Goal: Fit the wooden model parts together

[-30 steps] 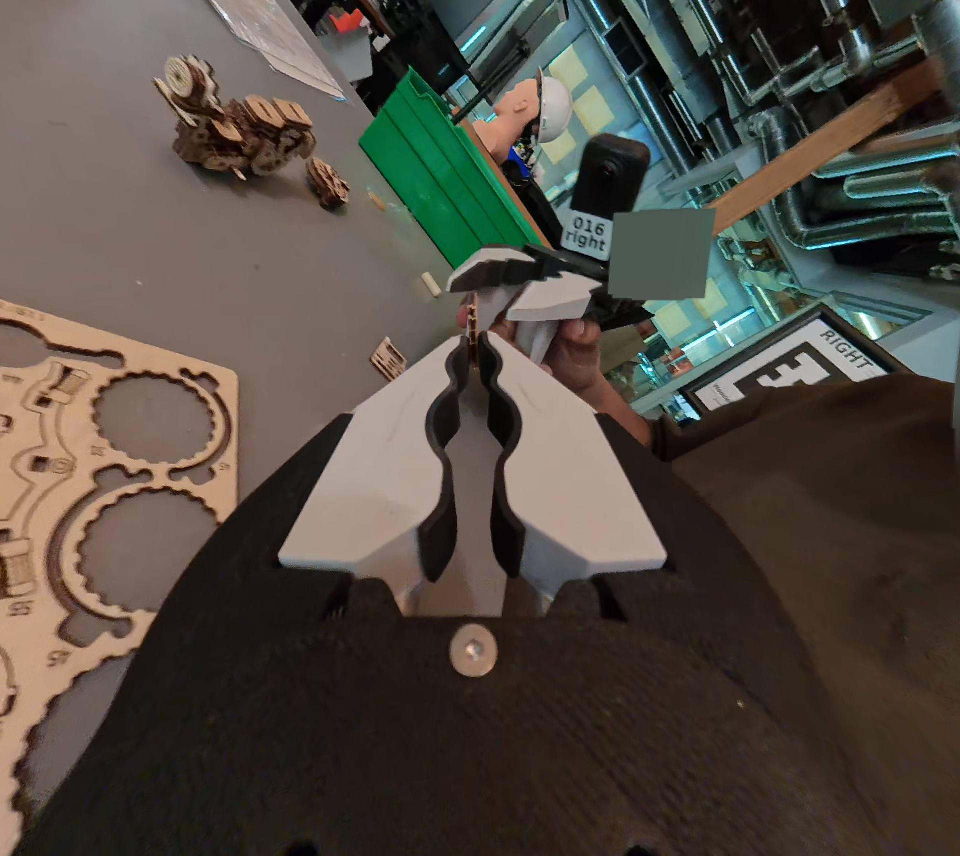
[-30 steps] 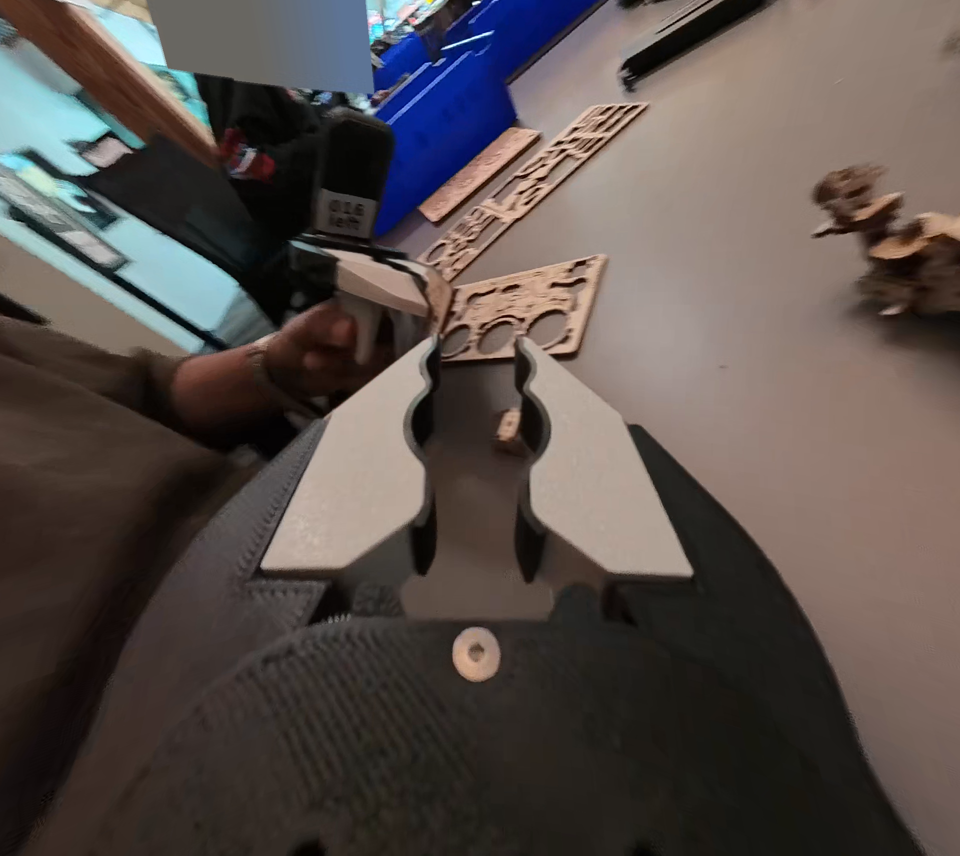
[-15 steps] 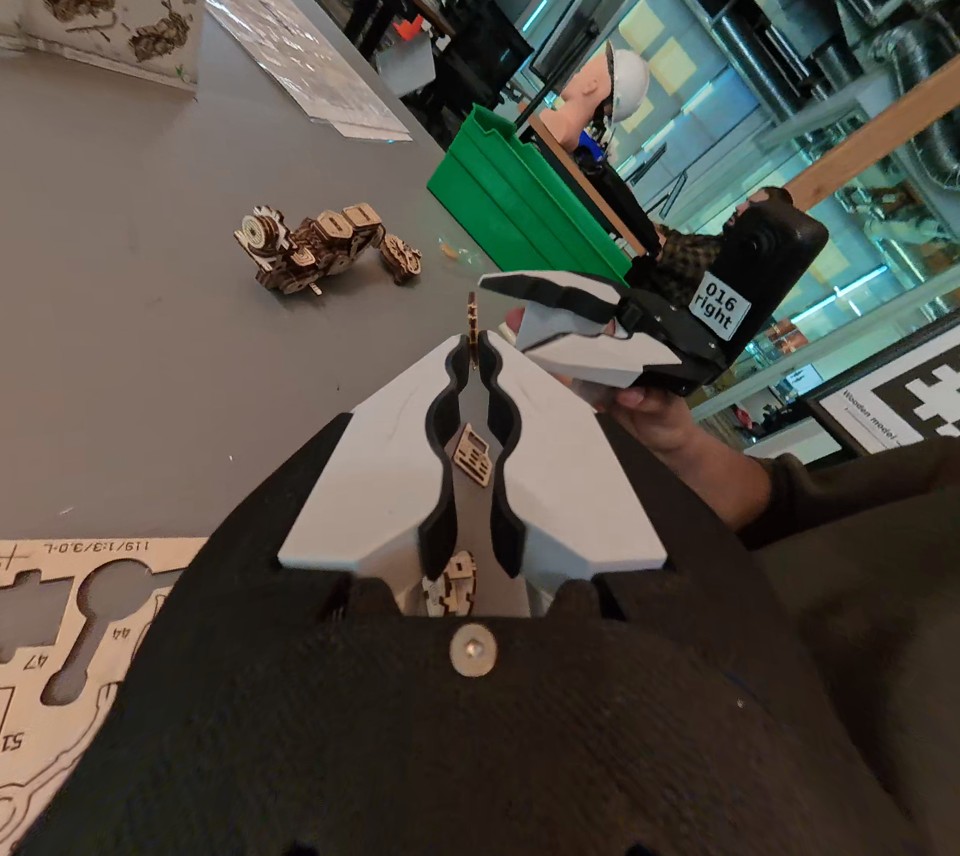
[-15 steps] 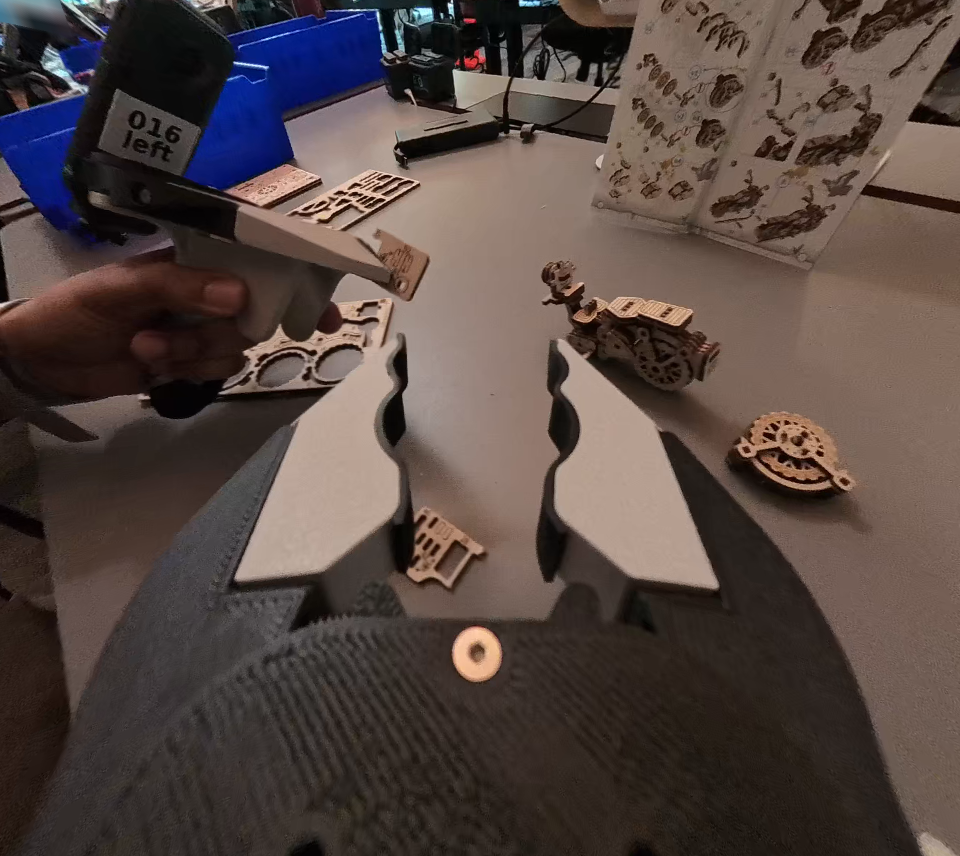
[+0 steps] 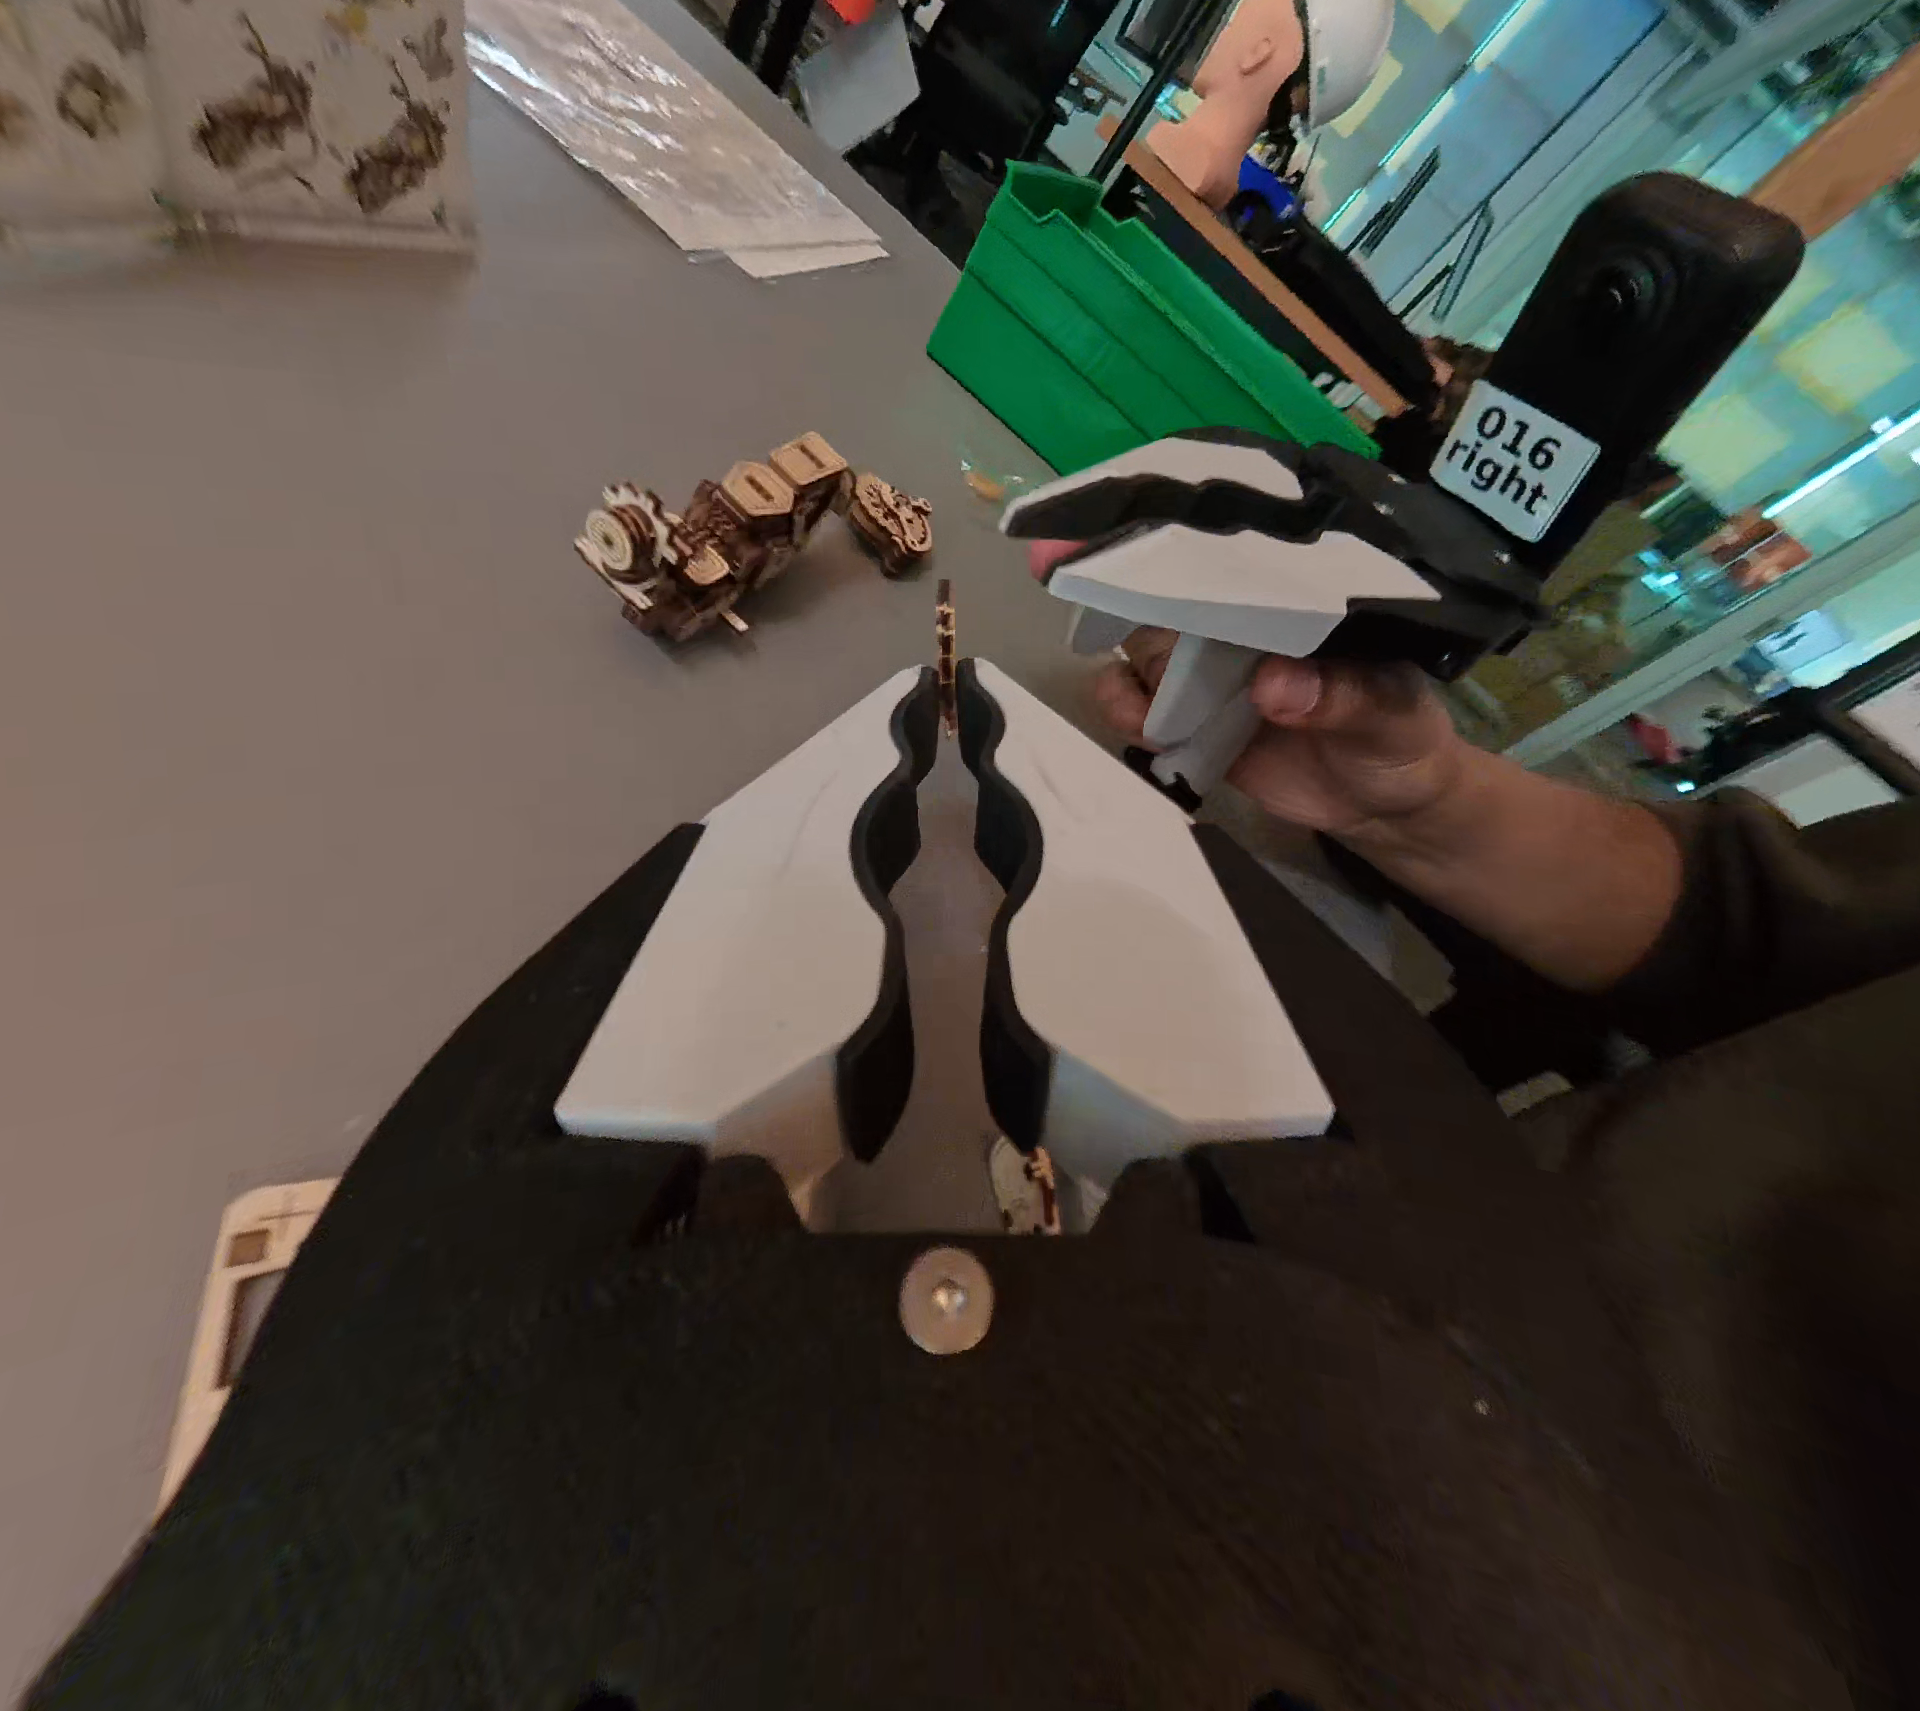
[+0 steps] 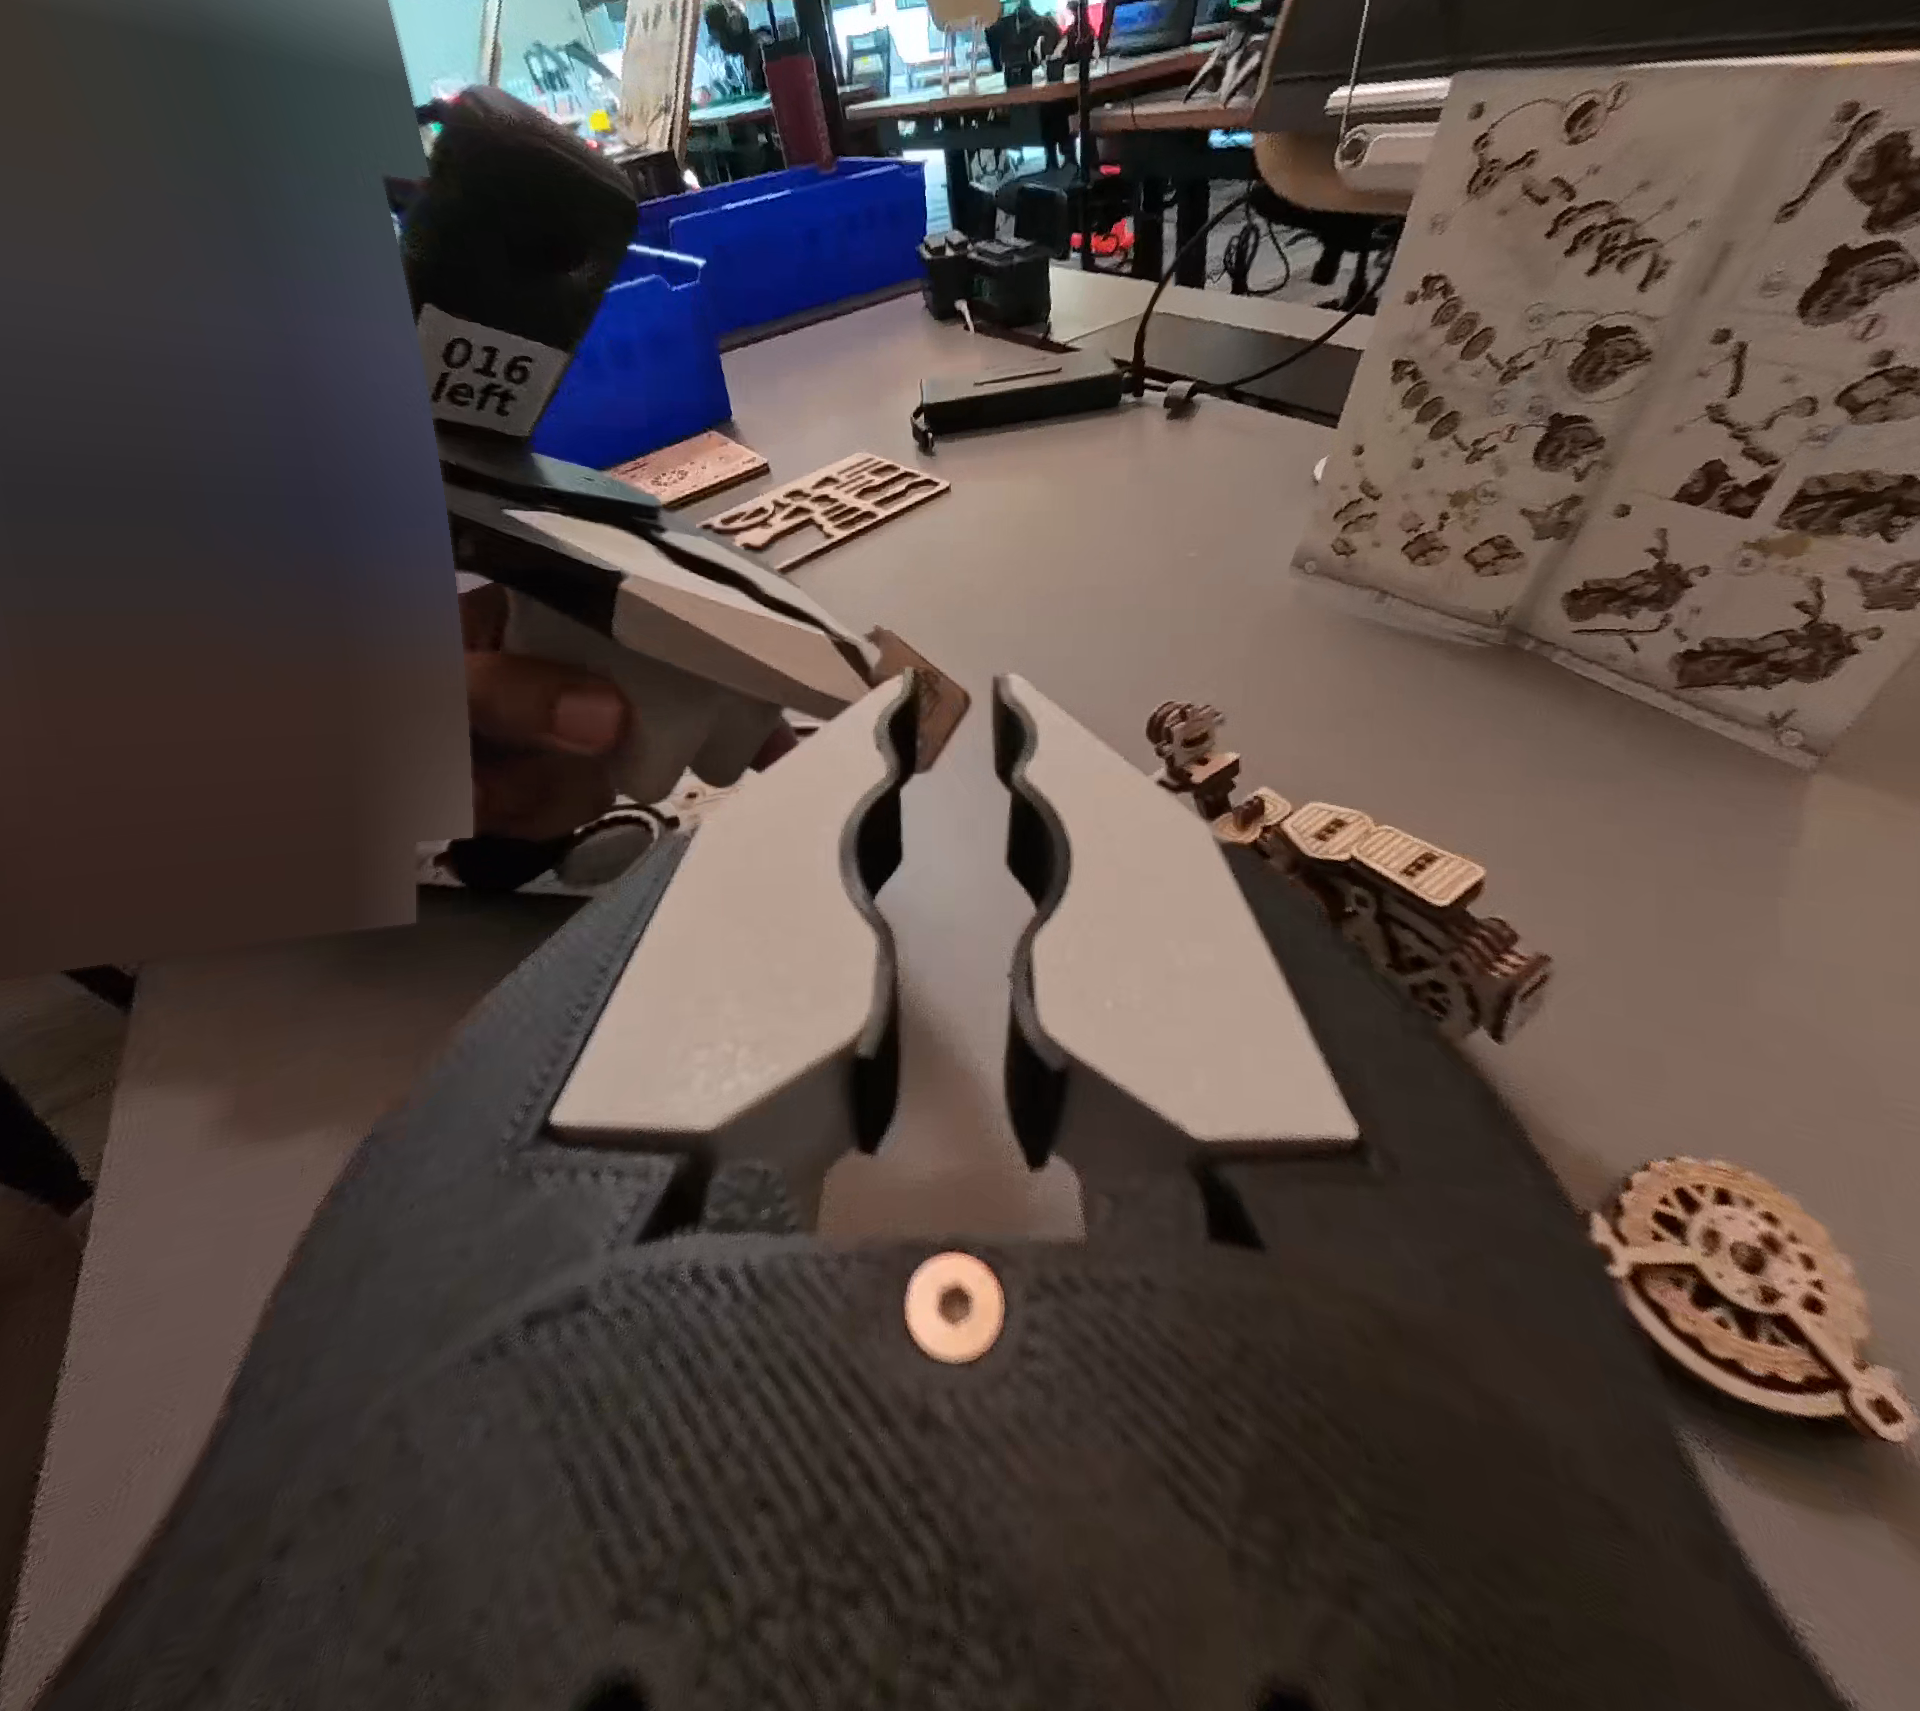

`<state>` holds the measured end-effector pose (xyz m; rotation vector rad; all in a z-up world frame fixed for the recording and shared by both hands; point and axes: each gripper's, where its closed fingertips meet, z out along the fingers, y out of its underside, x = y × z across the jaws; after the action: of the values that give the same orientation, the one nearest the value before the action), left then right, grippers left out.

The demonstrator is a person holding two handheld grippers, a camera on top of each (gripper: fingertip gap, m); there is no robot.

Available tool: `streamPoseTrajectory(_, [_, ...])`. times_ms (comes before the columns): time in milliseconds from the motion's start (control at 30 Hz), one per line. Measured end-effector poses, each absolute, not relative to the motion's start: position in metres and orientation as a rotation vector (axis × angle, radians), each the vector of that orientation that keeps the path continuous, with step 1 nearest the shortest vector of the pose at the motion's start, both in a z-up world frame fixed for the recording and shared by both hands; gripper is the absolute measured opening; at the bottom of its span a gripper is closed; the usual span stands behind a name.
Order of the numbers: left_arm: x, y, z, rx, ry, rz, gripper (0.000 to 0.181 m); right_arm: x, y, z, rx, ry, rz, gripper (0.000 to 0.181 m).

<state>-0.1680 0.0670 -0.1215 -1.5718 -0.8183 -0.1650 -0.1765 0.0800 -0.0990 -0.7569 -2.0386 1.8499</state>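
above the grey table (image 5: 312, 726), the left gripper (image 5: 943, 674) is pinched tight on a thin flat wooden piece (image 5: 943, 638), seen edge-on in the left wrist view, standing upright out of the fingertips. right wrist view shows the same piece (image 6: 935, 705) as a small brown plate at the tip of the left gripper (image 6: 862, 659), sitting just at the left fingertip of the right gripper (image 6: 951, 695); contact between them cannot be told. right gripper: jaws apart by a narrow gap, nothing held between them. in the left wrist view the right gripper (image 5: 1023, 518) sits up and to the right of the piece, held by a hand (image 5: 1330, 726) with a dark sleeve. partly built wooden model (image 5: 717, 539), motorcycle-like, rests on the table beyond the left gripper; in the right wrist view it (image 6: 1361, 892) lies just right of the right gripper's fingers. separate wooden gear wheel (image 6: 1745, 1287) lies flat on the table nearer the camera, apart from the model. printed instruction sheet (image 6: 1662, 394) stands propped at the back of the table. cut-out wooden part sheets (image 6: 831, 503) lie flat further off, near a blue bin (image 6: 644, 373). green bin (image 5: 1091, 352) at the far table edge in the left wrist view.
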Motion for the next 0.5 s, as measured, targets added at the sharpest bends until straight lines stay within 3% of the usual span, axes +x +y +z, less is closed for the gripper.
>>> streamPoseTrajectory(100, [-0.165, 0.054, -0.124, -1.597, -0.807, -0.085, 0.002, -0.183, 0.097, -0.1, -0.712, -1.955, 1.747, 0.001])
streamPoseTrajectory(333, [-0.17, 0.046, -0.123, -1.546, -0.824, -0.112, 0.001, -0.201, 0.137, -0.097, -0.643, -1.72, 1.416, 0.03])
streamPoseTrajectory(500, [-0.168, 0.054, -0.113, -1.416, -0.878, -0.309, 0.002, -0.194, 0.12, -0.108, -0.792, -1.829, 1.599, 0.046])
